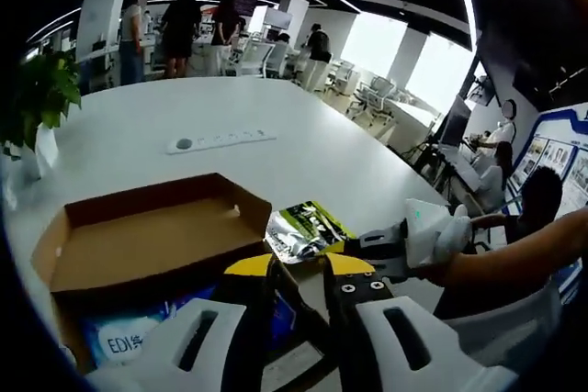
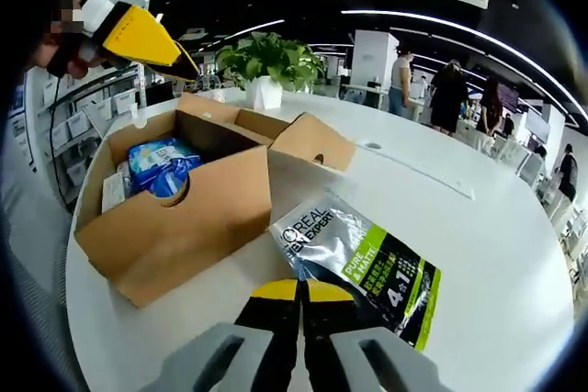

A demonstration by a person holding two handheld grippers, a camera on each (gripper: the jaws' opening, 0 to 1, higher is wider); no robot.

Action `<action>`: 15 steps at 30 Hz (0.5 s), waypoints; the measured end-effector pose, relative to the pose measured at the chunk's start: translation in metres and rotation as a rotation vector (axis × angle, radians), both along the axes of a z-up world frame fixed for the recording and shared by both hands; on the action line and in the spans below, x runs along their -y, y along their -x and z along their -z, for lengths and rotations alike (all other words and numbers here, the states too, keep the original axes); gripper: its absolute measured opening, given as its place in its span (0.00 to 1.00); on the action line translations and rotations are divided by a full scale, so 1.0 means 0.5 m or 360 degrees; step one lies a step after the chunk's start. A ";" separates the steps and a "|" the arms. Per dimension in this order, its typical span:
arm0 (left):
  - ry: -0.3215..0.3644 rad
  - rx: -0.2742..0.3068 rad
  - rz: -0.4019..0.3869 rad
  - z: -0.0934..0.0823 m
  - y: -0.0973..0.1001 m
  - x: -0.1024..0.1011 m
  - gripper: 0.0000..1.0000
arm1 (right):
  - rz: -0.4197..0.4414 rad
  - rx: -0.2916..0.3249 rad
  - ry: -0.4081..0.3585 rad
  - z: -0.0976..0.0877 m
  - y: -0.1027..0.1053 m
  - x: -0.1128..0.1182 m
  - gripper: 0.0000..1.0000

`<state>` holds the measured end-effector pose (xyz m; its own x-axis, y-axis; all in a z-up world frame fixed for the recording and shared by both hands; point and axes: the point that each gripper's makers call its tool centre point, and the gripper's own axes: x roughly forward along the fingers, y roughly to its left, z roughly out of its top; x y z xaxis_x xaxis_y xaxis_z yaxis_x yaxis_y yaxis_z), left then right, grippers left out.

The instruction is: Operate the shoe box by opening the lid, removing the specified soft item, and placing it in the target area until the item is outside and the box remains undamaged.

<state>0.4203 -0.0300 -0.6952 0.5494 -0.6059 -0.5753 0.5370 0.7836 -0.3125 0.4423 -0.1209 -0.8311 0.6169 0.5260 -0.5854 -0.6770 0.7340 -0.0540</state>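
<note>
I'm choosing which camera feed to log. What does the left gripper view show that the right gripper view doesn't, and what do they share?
Left gripper view: a white power strip lying on the round white table, and the right gripper at the sachet's edge.

Right gripper view: the box's curved finger notch and the sachet's printed lettering.

Both: the open brown cardboard shoe box holding blue-and-white packets, the silver, black and green sachet on the table outside the box, and a potted green plant.

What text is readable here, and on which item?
"L'OREAL MEN EXPERT", "PURE & MATTE", "4 in 1": on the silver and green pouch on the table.
"EDI": start of a word on the blue and white pack in the cardboard box; the rest is cut off.
Smaller print on the pouch: too small to read.
</note>
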 end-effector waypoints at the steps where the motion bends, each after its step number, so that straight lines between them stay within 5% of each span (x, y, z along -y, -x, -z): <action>1: -0.0001 0.0004 -0.0019 -0.001 0.001 -0.011 0.20 | -0.0011 -0.0007 0.0016 0.005 0.001 -0.001 0.00; 15: -0.0018 0.0018 -0.0172 0.010 0.017 -0.117 0.20 | -0.0039 -0.0071 0.0091 0.030 0.007 -0.002 0.00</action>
